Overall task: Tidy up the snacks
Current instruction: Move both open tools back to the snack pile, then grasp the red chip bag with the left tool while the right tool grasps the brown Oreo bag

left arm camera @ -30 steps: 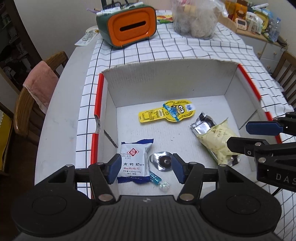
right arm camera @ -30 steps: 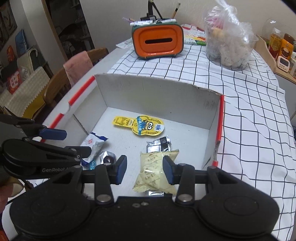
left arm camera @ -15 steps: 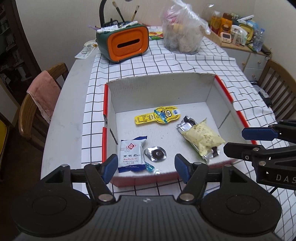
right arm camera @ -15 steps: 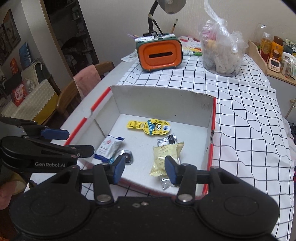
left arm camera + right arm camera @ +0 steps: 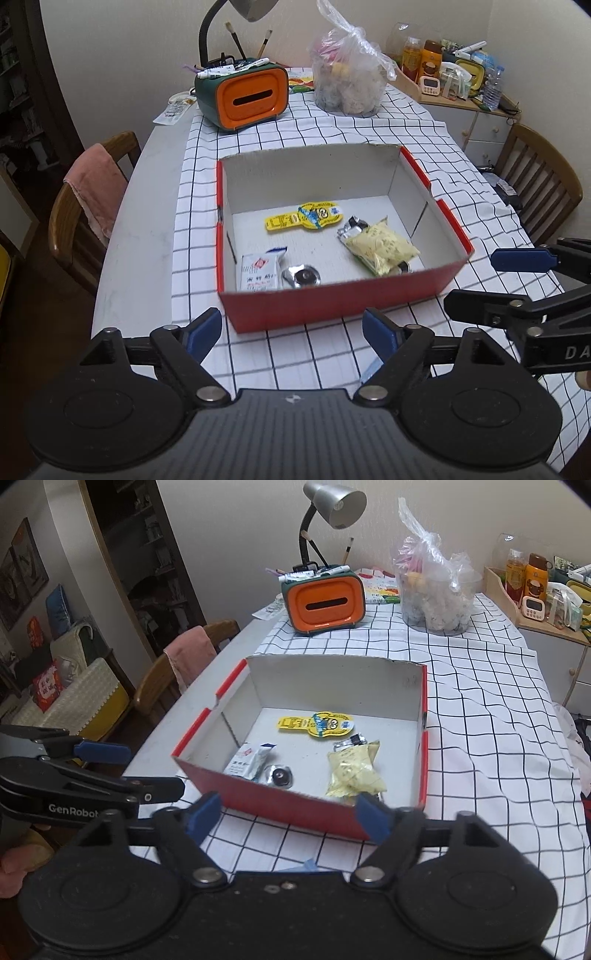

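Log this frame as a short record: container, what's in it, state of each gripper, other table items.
container: red box, white inside, on the checked cloth
contents: yellow cartoon pack, pale yellow packet, blue-white sachet, silver foil round
left gripper: jaws opening, nothing between them
right gripper: jaws opening, nothing between them
other items: orange tissue holder, clear bag

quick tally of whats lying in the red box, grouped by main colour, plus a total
Inside the red box:
yellow: 2 (flat cartoon pack, pale yellow packet)
white and blue: 1 (pouch)
silver: 2 (round foil piece, foil wrapper partly under the pale yellow packet)
total: 5
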Demonstrator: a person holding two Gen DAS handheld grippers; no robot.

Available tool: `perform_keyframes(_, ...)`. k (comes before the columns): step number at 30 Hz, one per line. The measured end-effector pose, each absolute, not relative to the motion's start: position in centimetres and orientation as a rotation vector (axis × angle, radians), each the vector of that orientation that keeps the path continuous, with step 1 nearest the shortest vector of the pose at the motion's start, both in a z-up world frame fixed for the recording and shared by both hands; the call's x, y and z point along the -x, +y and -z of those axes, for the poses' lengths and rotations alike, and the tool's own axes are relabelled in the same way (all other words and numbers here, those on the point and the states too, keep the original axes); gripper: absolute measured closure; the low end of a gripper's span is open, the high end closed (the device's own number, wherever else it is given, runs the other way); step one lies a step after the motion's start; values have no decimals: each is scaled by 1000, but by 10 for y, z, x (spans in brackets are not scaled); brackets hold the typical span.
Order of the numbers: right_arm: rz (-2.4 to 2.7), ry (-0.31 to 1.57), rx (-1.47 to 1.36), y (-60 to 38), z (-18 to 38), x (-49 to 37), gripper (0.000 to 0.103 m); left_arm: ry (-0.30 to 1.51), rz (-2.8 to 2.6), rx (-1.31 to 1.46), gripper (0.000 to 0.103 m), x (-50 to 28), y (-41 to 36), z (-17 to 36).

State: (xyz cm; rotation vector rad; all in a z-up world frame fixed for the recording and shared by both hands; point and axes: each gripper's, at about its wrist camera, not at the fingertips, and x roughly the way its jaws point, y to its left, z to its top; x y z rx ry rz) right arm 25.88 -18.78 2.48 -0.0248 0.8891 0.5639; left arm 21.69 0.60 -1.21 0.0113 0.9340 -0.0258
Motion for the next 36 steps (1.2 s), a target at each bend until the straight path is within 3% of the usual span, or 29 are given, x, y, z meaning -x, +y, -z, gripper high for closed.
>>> perform_keyframes(4, -569, 885, 9, -191, -25, -243, 14, 938, 20, 1, 19, -199, 11, 16)
perform_keyframes(6, -570, 882, -3, -193, -23, -236, 4, 943, 15, 15, 18, -192, 15, 19)
perform_keyframes(9, -573, 887, -10, -195, -19, -223, 1, 956, 6, 40, 18, -177, 19, 25)
perform_keyframes(36, -532, 1150, -34, -171, 67, -172, 4, 1283, 68, 40, 18, -116, 7, 129)
